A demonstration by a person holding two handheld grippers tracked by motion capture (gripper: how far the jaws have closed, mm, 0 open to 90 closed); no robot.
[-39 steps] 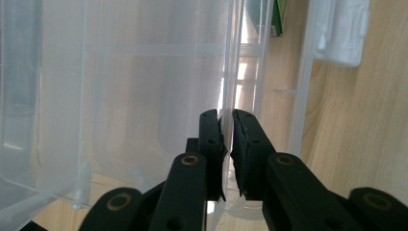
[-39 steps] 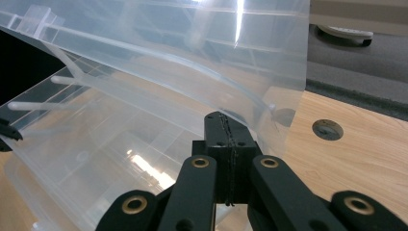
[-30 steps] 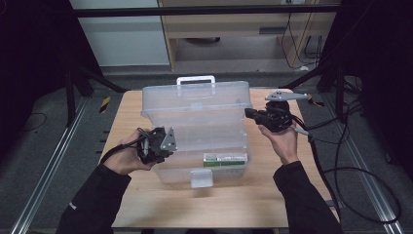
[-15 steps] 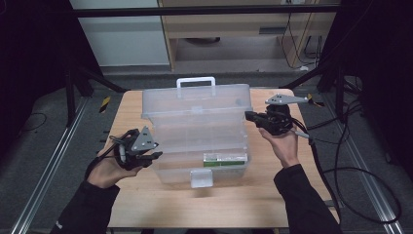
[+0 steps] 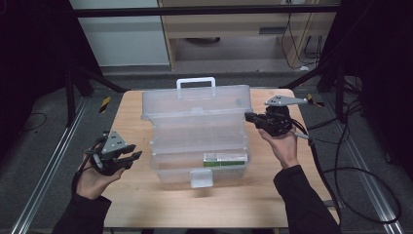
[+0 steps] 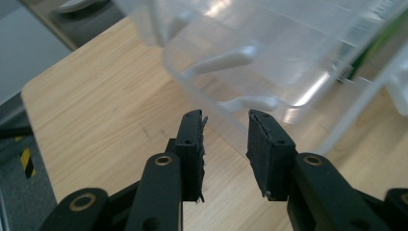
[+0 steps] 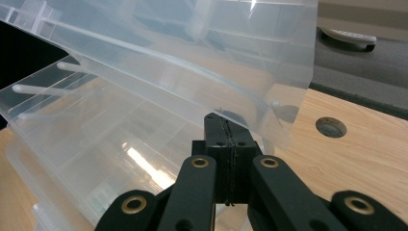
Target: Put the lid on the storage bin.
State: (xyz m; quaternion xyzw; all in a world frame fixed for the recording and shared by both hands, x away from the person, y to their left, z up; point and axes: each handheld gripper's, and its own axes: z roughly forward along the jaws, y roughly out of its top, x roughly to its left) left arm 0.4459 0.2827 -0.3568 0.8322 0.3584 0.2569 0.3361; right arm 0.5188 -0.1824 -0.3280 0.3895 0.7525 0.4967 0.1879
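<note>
- At the left edge of the tabletop (image 5: 146, 195), the left claw (image 5: 130, 159) now sits clear of the clear plastic organiser box (image 5: 199, 134); a second ago it was pressed up against the box's near-left side, and half a second ago it was already drawing away.
- Its jaws stand spread with nothing between them, and in the left gripper view the box's tiered trays lie just ahead of and above the left claw, apart from it.
- Across the box, the right claw (image 5: 249, 117) has not moved off the right end of the raised upper tier; its jaws are pressed together, and the right gripper view shows their tips at the clear rim, though whether they pinch the plastic cannot be told.
- By the look of it, the left side's part in opening the box is done, while the right side steadies the fanned-out tiers.
- The left hand (image 5: 92, 178) is held palm-up and low, its claw aimed toward the box; the right hand (image 5: 282, 146) cradles its claw from below, pointing it leftward at the lid end.
</note>
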